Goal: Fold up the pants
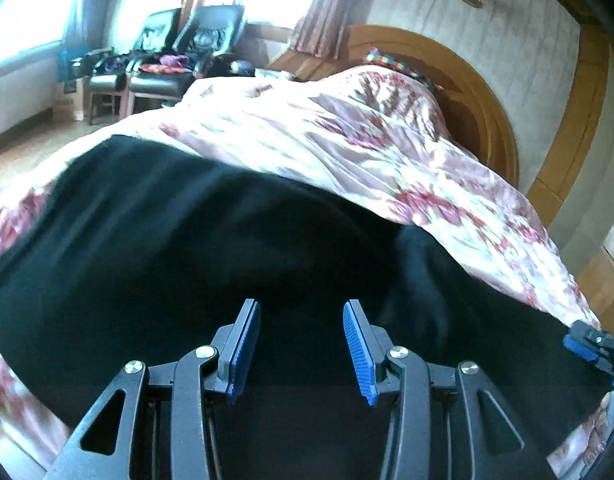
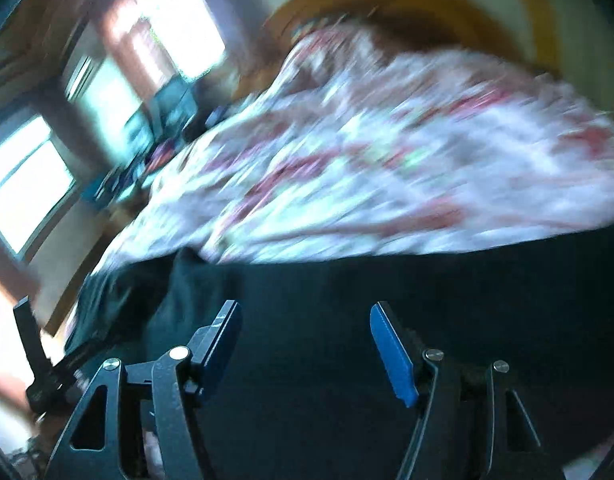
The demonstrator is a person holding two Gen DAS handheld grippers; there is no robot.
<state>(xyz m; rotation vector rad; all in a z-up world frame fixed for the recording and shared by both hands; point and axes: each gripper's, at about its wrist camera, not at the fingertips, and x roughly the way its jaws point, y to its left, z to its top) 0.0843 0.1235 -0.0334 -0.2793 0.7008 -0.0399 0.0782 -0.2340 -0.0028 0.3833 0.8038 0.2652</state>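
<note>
While the black pants point(image 1: 187, 240) are lying crosswise on the bed point(image 1: 347, 140), both the left gripper point(image 1: 301, 344) and the right gripper point(image 2: 305, 344) are hovering over them, jaws released and gripping nothing.

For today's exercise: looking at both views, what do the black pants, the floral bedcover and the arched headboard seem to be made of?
Black pants: soft matte knit, probably; no sheen. Floral bedcover: thin glossy fabric, perhaps satin; bright creases. Arched headboard: varnished wood, by its orange-brown sheen.

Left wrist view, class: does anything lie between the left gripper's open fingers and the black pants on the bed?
Nothing visible does. The left gripper stands open directly over the black pants, with only dark fabric showing between its fingers.
</note>
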